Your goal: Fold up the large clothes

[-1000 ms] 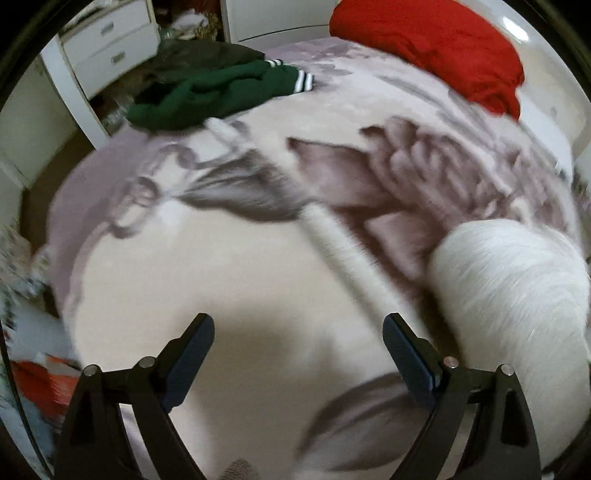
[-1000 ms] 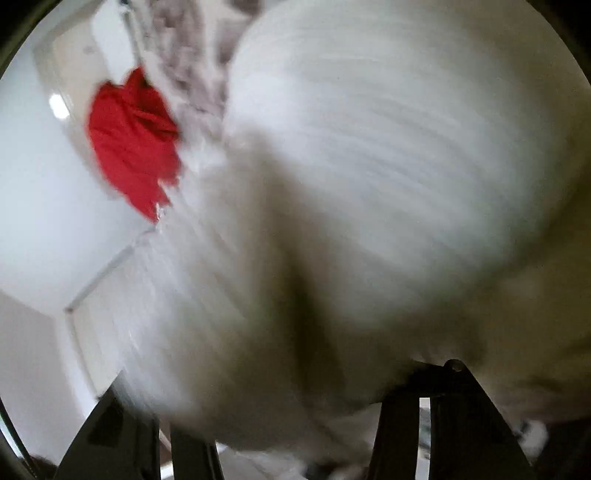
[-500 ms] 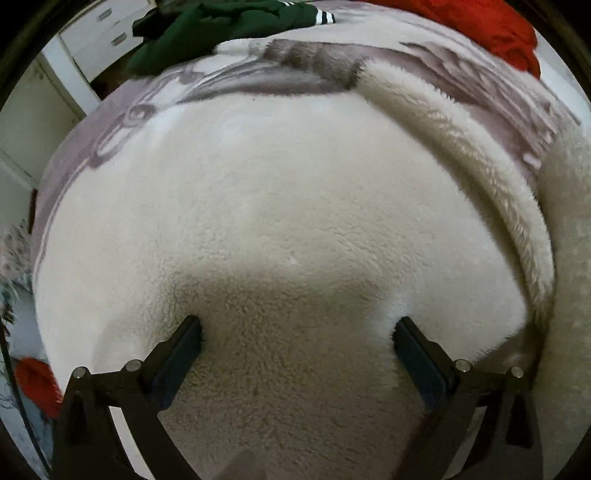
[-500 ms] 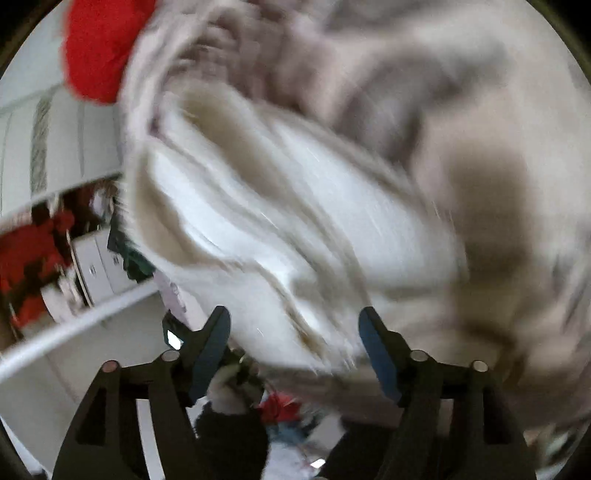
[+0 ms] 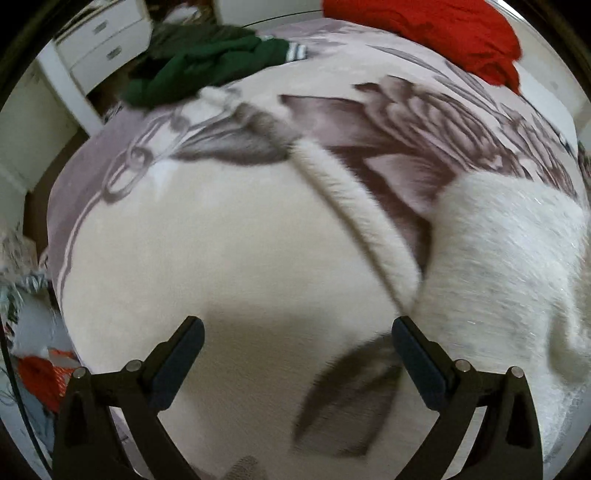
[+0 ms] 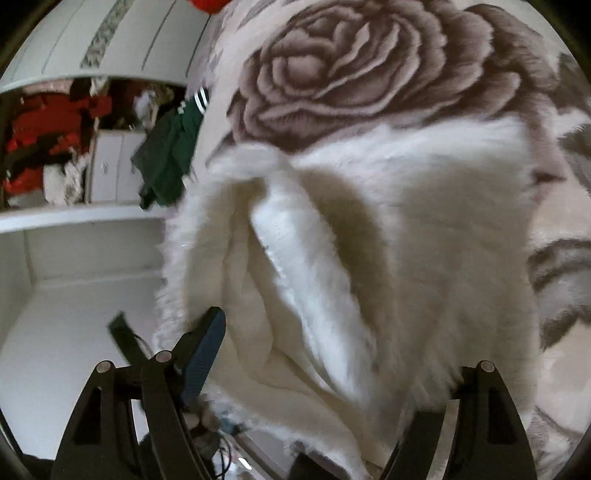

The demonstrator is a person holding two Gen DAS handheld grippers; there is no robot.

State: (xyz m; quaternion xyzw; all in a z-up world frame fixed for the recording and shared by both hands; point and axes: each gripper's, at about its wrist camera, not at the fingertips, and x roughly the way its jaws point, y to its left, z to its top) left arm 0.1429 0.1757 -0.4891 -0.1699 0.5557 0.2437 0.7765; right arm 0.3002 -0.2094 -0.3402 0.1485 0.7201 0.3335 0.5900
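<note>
A white fluffy garment (image 5: 491,251) lies bunched on a bed covered by a grey-and-cream rose-print blanket (image 5: 229,236). A long furry strip (image 5: 354,206) of it runs across the blanket. My left gripper (image 5: 295,354) is open and empty, hovering above the blanket beside the garment. In the right wrist view the garment (image 6: 332,280) fills the middle in loose folds. My right gripper (image 6: 328,373) is open, jaws wide apart, with the folds lying between them. Its right fingertip is hidden by the fur.
A dark green garment (image 5: 207,66) and a red one (image 5: 450,33) lie at the far side of the bed. White drawers (image 5: 96,48) stand beyond the bed's left corner. Clutter lies on the floor at the left (image 5: 37,373).
The left gripper has pulled back up from the cream blanket, so more of the bed shows. The right gripper has swung around and now faces the settled white garment, jaws wider apart.
</note>
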